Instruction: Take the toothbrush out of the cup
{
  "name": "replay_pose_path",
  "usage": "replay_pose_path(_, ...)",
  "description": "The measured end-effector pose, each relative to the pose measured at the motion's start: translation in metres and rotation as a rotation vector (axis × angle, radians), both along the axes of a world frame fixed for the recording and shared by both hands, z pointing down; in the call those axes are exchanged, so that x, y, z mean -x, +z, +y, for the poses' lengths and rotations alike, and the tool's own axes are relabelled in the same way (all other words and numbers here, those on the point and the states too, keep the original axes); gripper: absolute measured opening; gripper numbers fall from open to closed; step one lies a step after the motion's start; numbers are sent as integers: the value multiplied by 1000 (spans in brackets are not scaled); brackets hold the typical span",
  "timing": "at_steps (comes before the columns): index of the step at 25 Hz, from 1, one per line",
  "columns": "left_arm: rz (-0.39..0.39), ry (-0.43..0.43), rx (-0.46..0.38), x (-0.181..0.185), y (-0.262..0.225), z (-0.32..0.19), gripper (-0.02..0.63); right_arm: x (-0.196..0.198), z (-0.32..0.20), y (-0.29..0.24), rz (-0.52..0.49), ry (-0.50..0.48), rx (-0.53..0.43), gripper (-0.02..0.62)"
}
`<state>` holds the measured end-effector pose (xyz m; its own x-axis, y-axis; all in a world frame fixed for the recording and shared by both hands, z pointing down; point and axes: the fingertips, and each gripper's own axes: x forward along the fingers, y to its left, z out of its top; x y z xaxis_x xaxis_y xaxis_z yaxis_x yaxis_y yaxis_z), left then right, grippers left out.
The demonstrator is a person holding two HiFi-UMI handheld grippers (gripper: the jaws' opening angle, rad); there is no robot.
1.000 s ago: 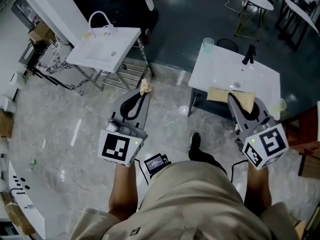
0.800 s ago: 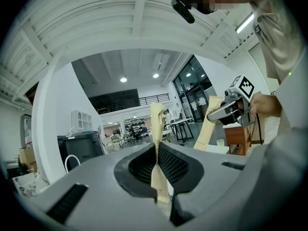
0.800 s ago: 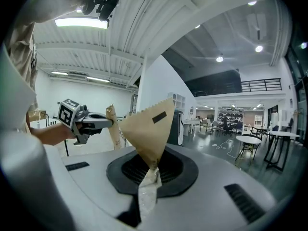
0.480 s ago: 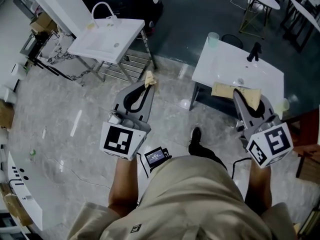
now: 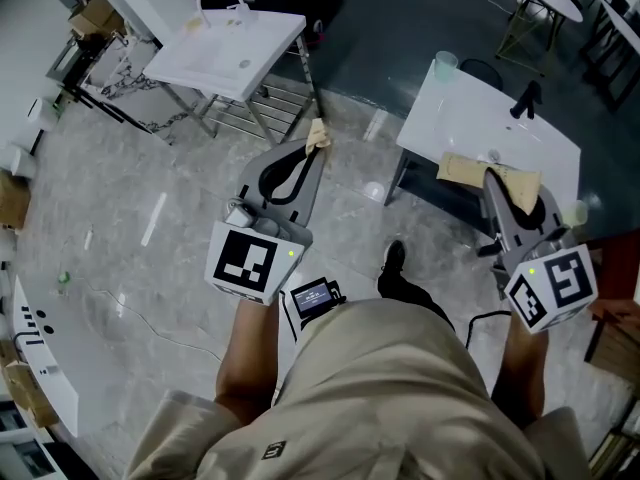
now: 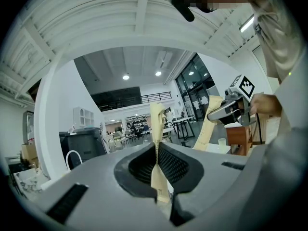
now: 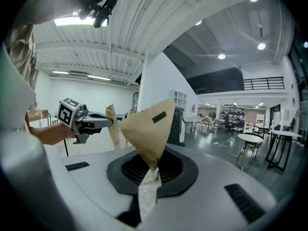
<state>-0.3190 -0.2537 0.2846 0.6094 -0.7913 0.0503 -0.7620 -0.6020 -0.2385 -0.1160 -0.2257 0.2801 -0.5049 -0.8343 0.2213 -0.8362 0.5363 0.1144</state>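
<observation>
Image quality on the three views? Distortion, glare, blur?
Head view: dim, mild wide-angle bend, no motion blur; a light streak on the floor. Left gripper view: strong fisheye, black corners, paper strip in the jaws in focus. Right gripper view: same fisheye, ceiling light blown out, paper bag sharp.

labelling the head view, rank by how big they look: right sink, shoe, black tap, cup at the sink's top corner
1. right sink
2. shoe
3. black tap and cup look about alike, so unranked
</observation>
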Motion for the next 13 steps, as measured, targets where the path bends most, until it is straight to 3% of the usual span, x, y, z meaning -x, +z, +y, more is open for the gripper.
replay_pose_path(13, -2, 7, 15, -1, 5, -5, 18, 0, -3, 4, 1, 7, 13, 26)
